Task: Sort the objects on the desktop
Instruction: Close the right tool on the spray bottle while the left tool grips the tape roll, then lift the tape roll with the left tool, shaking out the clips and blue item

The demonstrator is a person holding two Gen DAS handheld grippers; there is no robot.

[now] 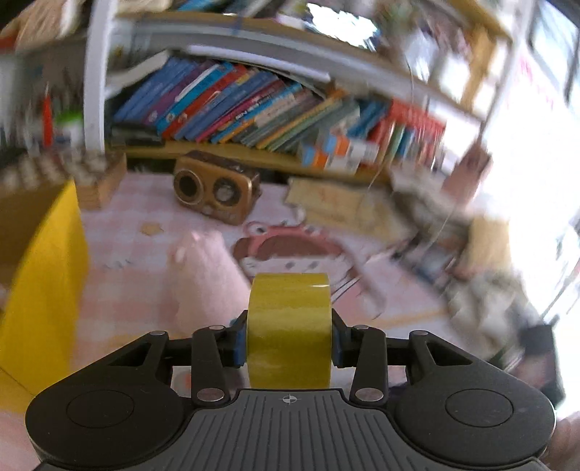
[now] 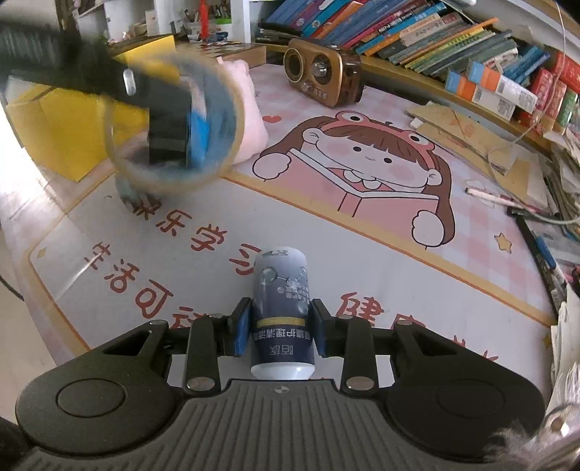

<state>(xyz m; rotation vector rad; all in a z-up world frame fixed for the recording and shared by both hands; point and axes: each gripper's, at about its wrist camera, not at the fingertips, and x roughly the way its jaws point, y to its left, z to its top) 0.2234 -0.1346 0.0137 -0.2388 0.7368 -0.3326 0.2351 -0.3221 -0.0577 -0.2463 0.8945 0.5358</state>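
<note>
Pinched edge-on in the left hand-held gripper (image 1: 289, 338): a yellow tape roll (image 1: 289, 326). Right hand-held gripper (image 2: 280, 328) clamps a blue-white cylindrical can (image 2: 282, 311) lying on the surface (image 2: 362, 261).

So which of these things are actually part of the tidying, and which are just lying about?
In the job:
- roll of yellow tape, clamped in the left gripper
- small blue-and-white can, between the right gripper pads
- yellow box, possibly the sorting bin

Lying about:
- brown radio
- row of books
- pink plush
- cartoon desk mat
</note>
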